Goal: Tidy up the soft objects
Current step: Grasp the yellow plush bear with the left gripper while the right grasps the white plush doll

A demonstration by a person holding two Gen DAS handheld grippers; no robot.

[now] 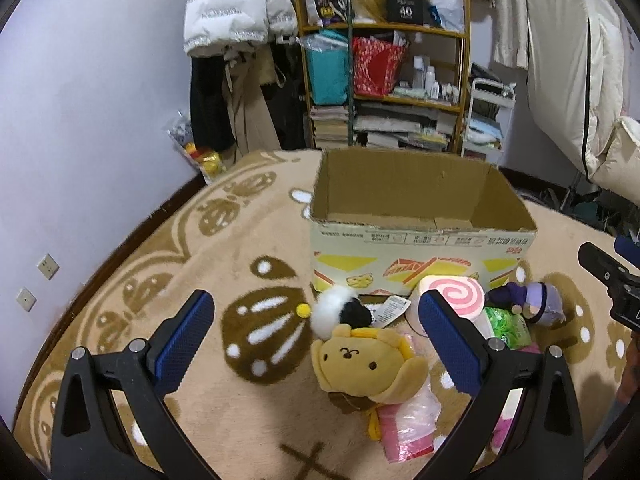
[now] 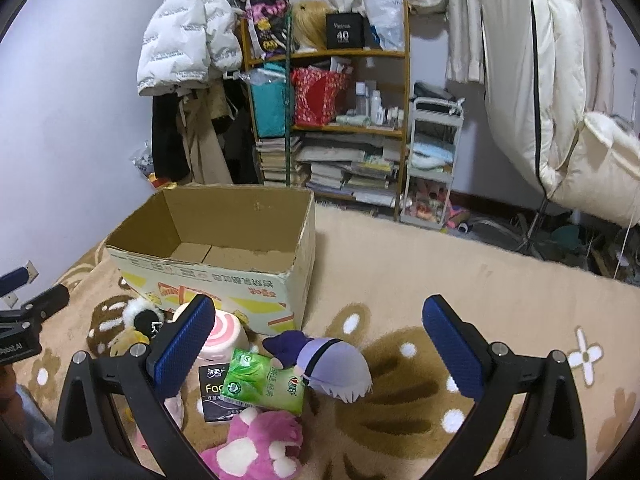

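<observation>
Both your left gripper point(image 1: 316, 334) and right gripper point(image 2: 320, 338) are spread wide, holding nothing. The soft toys point(image 1: 360, 360) lie piled on the rug point(image 1: 208, 264) before the cardboard box point(image 1: 412, 216), whose visible interior is bare.

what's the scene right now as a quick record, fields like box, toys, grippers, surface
box: cardboard box, open top, nothing visible inside
surface: tan patterned rug
toys in front of box: yellow dog plush, panda plush, pink swirl cushion, purple-haired doll, pink bear plush
other soft items: green tissue pack lying partly on a black tissue pack
left gripper: open, holding nothing
right gripper: open, holding nothing
</observation>
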